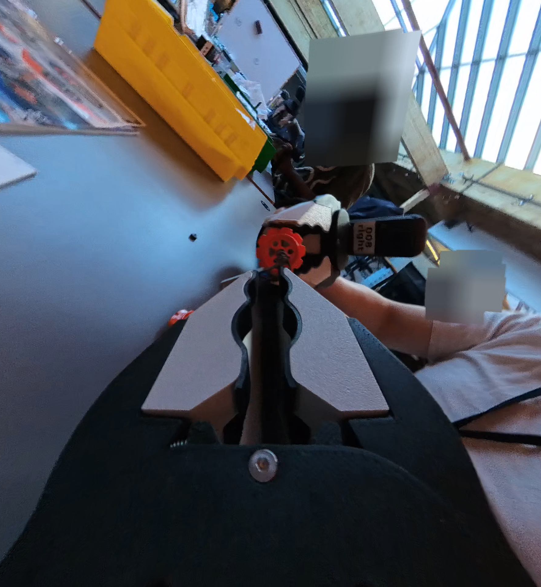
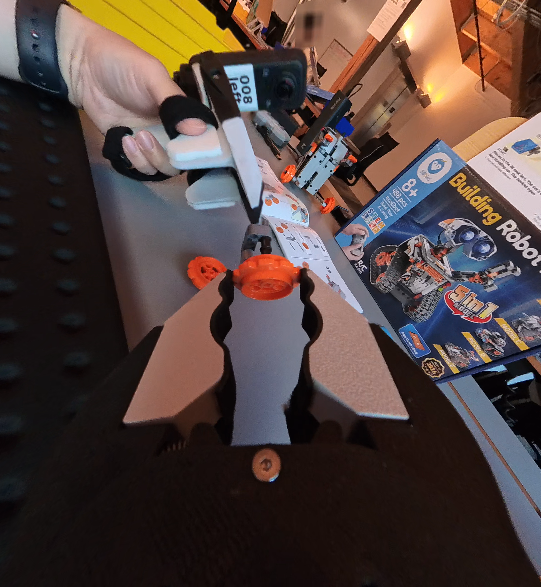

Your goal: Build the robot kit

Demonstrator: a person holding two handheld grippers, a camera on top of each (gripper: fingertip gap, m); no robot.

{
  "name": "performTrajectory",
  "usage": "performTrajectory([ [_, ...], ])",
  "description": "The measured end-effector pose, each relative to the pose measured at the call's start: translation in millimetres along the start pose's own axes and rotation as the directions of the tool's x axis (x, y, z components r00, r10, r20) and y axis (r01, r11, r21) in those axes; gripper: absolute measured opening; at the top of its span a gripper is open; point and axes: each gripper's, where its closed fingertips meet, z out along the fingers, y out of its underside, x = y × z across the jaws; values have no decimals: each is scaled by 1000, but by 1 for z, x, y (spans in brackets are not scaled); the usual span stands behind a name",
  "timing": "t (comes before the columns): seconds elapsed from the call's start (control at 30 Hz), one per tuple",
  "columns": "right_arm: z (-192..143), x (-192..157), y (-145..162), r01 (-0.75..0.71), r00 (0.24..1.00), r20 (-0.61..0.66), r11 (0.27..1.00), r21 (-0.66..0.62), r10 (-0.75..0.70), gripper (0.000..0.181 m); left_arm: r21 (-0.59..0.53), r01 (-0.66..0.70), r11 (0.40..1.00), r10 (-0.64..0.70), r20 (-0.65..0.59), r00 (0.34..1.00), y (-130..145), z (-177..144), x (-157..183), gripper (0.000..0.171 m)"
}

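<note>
orange wheel (image 2: 265, 279) between right claw (image 2: 264, 279) tips | left claw (image 1: 267, 276) pinching grey connector (image 2: 252, 243)

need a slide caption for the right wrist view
Right claw grips an orange wheel while the left claw holds a small grey piece above it.

The right claw (image 2: 267, 281) gripped an orange wheel (image 2: 265, 281) above the grey worktop (image 2: 155, 241), the left claw (image 2: 256, 219) pinching a small grey piece (image 2: 254, 243) that met the wheel's top.
</note>
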Motion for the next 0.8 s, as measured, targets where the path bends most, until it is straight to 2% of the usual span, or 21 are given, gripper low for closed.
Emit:
performTrajectory([
  [0.07,0,0,-2,-9,1000,5,1000,13,9,41,-14,-79,997,78,-39,996,2,3,14,4],
  [0.13,0,0,-1,-4,1000,-2,1000,8,4,41,-28,-98,995,98,4,995,4,4,8,5],
  [0.23,1,-2,-2,14,1000,4,1000,2,-14,41,-19,-62,998,62,-8,998,3,8,6,10],
  [0.4,2,-6,1,44,999,8,999,-22,-44,41,-63,-78,995,79,11,997,11,15,3,0],
  [0.53,2,-5,0,36,999,8,999,-17,-36,41,-57,-79,995,79,8,997,10,14,3,0],
  [0.7,3,-8,3,43,999,20,999,-33,-42,41,18,-4,1000,5,-24,1000,-2,6,4,4],
  [0.8,6,-13,5,68,997,45,996,-50,-65,41,-23,0,1000,0,-36,999,6,12,5,5],
])
